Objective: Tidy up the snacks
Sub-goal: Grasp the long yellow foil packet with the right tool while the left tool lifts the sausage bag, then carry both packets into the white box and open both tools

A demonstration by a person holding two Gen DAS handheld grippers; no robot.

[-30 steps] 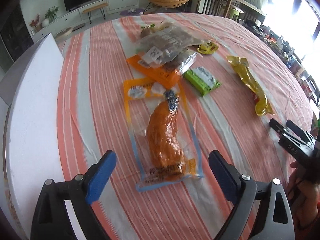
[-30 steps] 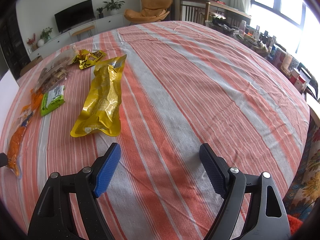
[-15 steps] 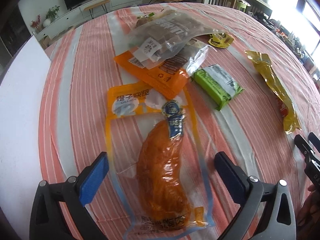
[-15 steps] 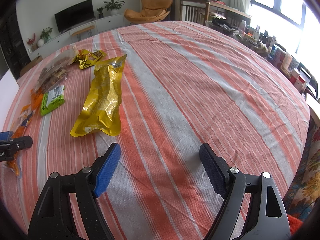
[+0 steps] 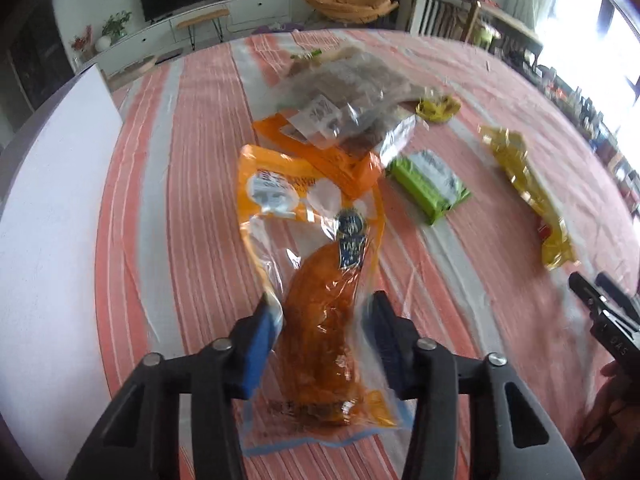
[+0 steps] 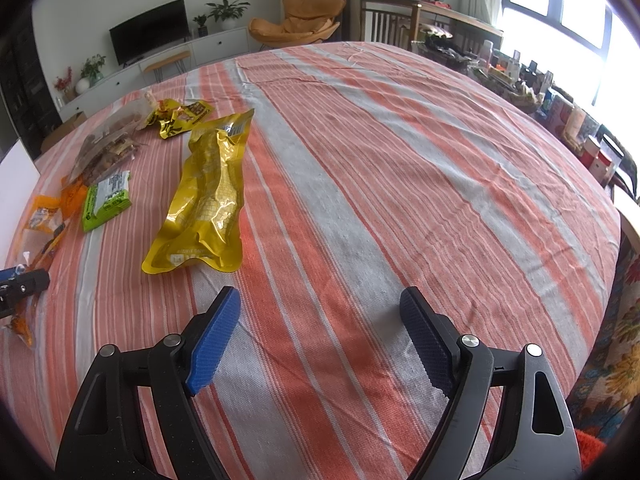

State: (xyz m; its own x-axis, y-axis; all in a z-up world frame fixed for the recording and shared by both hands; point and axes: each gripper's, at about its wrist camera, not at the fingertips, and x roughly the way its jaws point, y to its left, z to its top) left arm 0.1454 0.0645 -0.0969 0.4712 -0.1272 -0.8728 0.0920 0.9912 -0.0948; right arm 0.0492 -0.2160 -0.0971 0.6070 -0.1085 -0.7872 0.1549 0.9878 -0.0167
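Now left gripper jaws just closed, apparently clamped on the orange snack pouch (blurred), right gripper jaws apart over the striped table.

On the striped tablecloth lay 6 snack packets: 2 orange, 2 yellow, 1 green, 1 clear.

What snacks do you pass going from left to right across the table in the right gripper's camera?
Orange sausage pack → green packet → long yellow pouch. The clear bag and the small yellow wrapper farther back overlap these in the order, so they are left out.
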